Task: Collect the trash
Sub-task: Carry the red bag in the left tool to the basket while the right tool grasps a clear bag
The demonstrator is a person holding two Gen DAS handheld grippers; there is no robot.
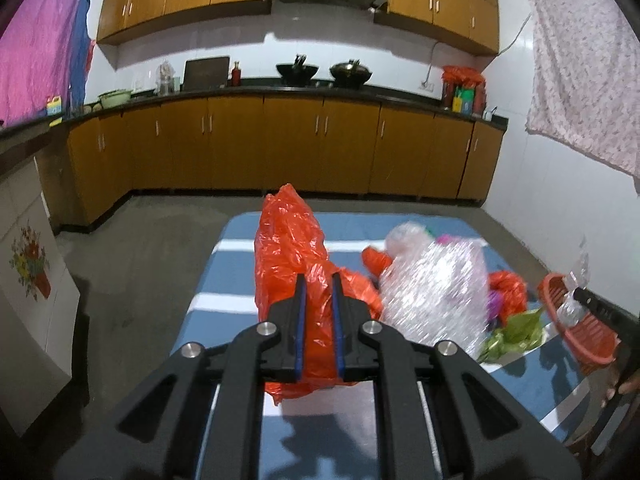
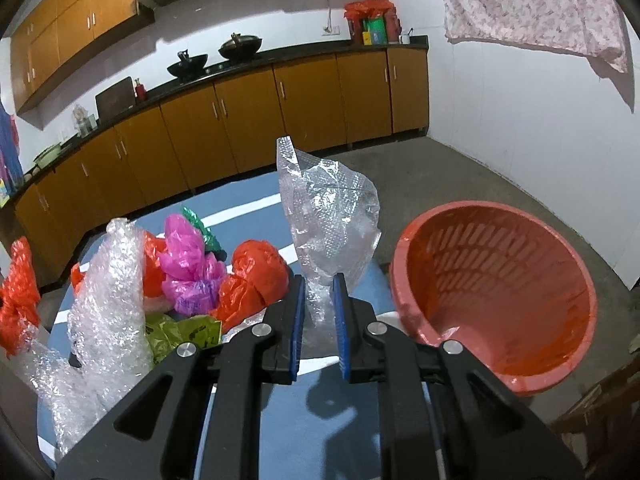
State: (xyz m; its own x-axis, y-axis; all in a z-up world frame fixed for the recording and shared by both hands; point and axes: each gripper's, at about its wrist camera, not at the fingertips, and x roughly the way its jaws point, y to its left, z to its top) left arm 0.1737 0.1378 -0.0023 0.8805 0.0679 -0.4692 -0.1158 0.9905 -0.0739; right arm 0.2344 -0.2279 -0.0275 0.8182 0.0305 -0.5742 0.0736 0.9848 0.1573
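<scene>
My left gripper (image 1: pixel 319 280) is shut on an orange plastic bag (image 1: pixel 292 248) and holds it up above the blue striped table (image 1: pixel 236 280). My right gripper (image 2: pixel 319 280) is shut on a clear bubble-wrap bag (image 2: pixel 328 216), held upright just left of the red slatted basket (image 2: pixel 496 292). A pile of trash lies on the table: a bubble-wrap wad (image 2: pixel 108 292), a pink bag (image 2: pixel 188 264), an orange bag (image 2: pixel 256 276) and a green wrapper (image 2: pixel 180 332). The pile also shows in the left wrist view, with bubble wrap (image 1: pixel 432 284) in front.
The red basket (image 1: pixel 576 328) sits at the table's right edge, tilted toward me. Wooden kitchen cabinets (image 1: pixel 280 144) and a black counter run along the far wall. A white panel with a flower picture (image 1: pixel 28 272) stands to the left. The floor is grey concrete (image 2: pixel 500 176).
</scene>
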